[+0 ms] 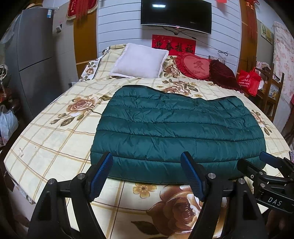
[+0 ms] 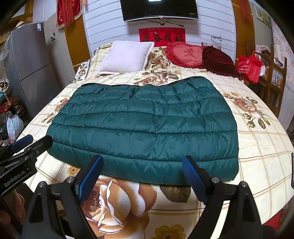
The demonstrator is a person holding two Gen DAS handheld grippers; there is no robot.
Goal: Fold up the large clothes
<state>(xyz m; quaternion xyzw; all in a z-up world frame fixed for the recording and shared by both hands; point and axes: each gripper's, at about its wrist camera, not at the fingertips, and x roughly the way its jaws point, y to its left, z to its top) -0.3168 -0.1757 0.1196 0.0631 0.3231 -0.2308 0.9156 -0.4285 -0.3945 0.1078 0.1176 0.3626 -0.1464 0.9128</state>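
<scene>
Green quilted jacket [image 2: 145, 126] folded into a flat rectangle, lying on floral checked bedsheet [image 2: 257, 152] near the foot of the bed, near edge just beyond both sets of fingertips. Left gripper [image 1: 147, 172] spread wide, blue pads [image 1: 102, 174] apart, nothing between them, hovering over near-left edge of the jacket [image 1: 174, 128], no contact visible. Right gripper [image 2: 142, 176] likewise spread wide, blue pads [image 2: 193, 176] clear of fabric, nothing pinched, over near edge toward the jacket's right half. Each gripper visible in the other's view: right gripper [image 1: 266, 165] at lower right of left wrist view, by the jacket's near-right corner; left gripper [image 2: 27, 145] at left edge of right wrist view, just beside the jacket's near-left corner. Further out: white pillow [image 1: 139, 61] at head of bed, red heart-shaped cushion [image 1: 193, 67] beside it, dark red cushion [image 1: 222, 73] touching that. Red bag [image 1: 249, 80] on wooden shelf right of bed. Wall-mounted TV [image 1: 176, 14] above red banner [image 1: 173, 44]. Grey fridge [image 1: 31, 55] at left.
</scene>
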